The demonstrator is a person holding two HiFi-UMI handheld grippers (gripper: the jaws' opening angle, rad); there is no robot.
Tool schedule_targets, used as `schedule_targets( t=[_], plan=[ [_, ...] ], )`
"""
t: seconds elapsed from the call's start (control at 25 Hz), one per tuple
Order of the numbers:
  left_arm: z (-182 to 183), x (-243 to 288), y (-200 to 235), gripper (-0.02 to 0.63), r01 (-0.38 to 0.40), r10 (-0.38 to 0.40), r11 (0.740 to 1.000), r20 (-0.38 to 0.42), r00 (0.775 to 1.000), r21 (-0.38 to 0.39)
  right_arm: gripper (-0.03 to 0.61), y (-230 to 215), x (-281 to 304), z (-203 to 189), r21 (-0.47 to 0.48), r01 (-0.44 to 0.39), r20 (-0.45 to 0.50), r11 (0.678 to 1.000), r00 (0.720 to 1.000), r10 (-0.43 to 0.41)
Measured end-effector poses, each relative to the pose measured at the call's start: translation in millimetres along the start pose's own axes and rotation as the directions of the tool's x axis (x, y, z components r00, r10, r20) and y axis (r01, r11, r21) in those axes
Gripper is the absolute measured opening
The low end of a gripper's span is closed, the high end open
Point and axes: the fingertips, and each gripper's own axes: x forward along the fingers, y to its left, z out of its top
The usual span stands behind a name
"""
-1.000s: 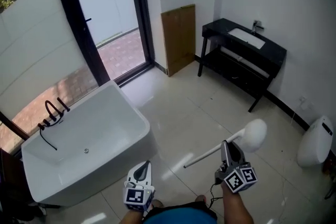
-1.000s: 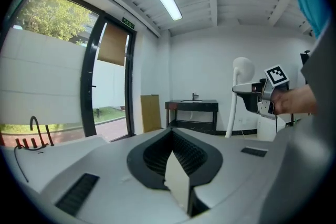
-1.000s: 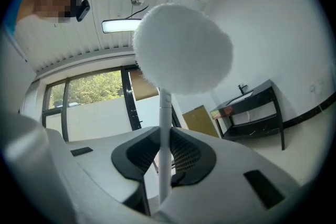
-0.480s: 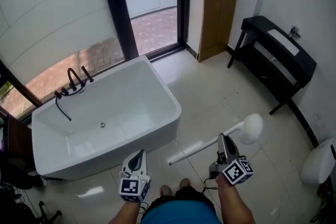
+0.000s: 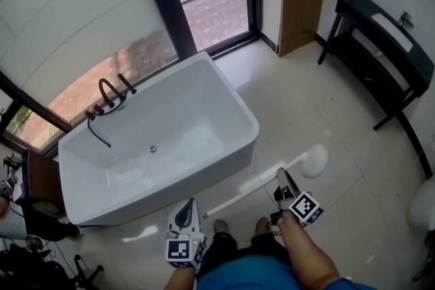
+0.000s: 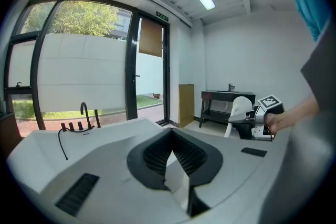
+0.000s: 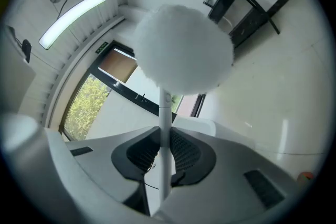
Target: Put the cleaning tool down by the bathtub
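Observation:
The cleaning tool is a white rod with a round fluffy white head, held level above the tiled floor. My right gripper is shut on the rod, which runs up between the jaws to the fluffy head. The white bathtub stands just ahead and to the left, and the rod's free end points at its near corner. My left gripper hangs near the tub's front wall, its jaws shut with nothing in them. Its view shows the tool head off to the right.
A black faucet sits on the tub's far rim by the black-framed glass wall. A brown board leans on the far wall. A black vanity stands at right, a toilet at the right edge. My feet are below.
The head view has swung left and closer, so the bathtub now fills the middle. The tool, still in my right gripper, sits nearer the tub's corner. The left gripper keeps its pose.

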Motion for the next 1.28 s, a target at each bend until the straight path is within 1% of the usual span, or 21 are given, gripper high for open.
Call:
schedule_targets(
  t=[0.08,0.16,0.32,0.4,0.52,0.64,0.76,0.92,1.04,1.16,1.28],
  plan=[
    [-24.0,13.3,15.7,-0.002,0.020,-0.021,1.000,-0.037,0.999,-0.022,0.077,-13.9,9.8,-19.2,0.017,0.038,-0.011,0.999,0.999,-0.037],
    [-44.5,32.8,29.8,-0.002,0.066,-0.067,0.998,-0.070,0.995,-0.018,0.077,-24.7,23.8,-36.6,0.034,0.070,-0.006,0.997,0.998,-0.070],
    [-65.9,63.6,58.5,-0.002,0.140,-0.137,0.990,-0.087,0.987,0.026,0.077,-41.0,51.3,-79.1,0.101,0.118,0.000,0.988,0.993,-0.118],
    [-77.1,74.0,73.2,-0.002,0.161,-0.158,0.987,-0.089,0.983,0.027,0.077,-50.6,69.2,-106.1,0.120,0.136,-0.016,0.983,0.991,-0.135],
    [-105.9,93.1,94.1,-0.002,0.161,-0.162,0.987,-0.100,0.982,-0.015,0.077,-79.0,107.1,-143.2,0.130,0.169,-0.048,0.977,0.985,-0.164],
    [-146.4,109.4,104.7,-0.002,0.145,-0.148,0.989,-0.132,0.980,-0.038,0.077,-125.5,141.2,-181.3,0.171,0.215,-0.087,0.962,0.975,-0.202],
    [-191.5,128.5,102.9,-0.002,0.128,-0.141,0.988,-0.169,0.976,-0.084,0.077,-182.5,167.1,-215.4,0.212,0.265,-0.126,0.941,0.962,-0.243],
    [-238.6,163.8,98.6,-0.002,0.151,-0.165,0.984,-0.183,0.969,-0.090,0.077,-245.7,200.7,-249.0,0.287,0.304,-0.143,0.908,0.951,-0.273],
    [-262.6,178.7,105.1,-0.002,0.147,-0.161,0.986,-0.203,0.966,-0.082,0.077,-277.0,215.0,-273.6,0.331,0.328,-0.160,0.885,0.944,-0.290],
    [-273.8,191.7,104.3,-0.002,0.147,-0.165,0.984,-0.196,0.967,-0.101,0.077,-299.4,225.6,-285.3,0.331,0.351,-0.177,0.876,0.935,-0.308],
    [-284.8,197.4,108.9,-0.002,0.147,-0.167,0.983,-0.210,0.963,-0.106,0.078,-318.9,240.6,-297.8,0.327,0.375,-0.196,0.867,0.925,-0.326]
  ],
)
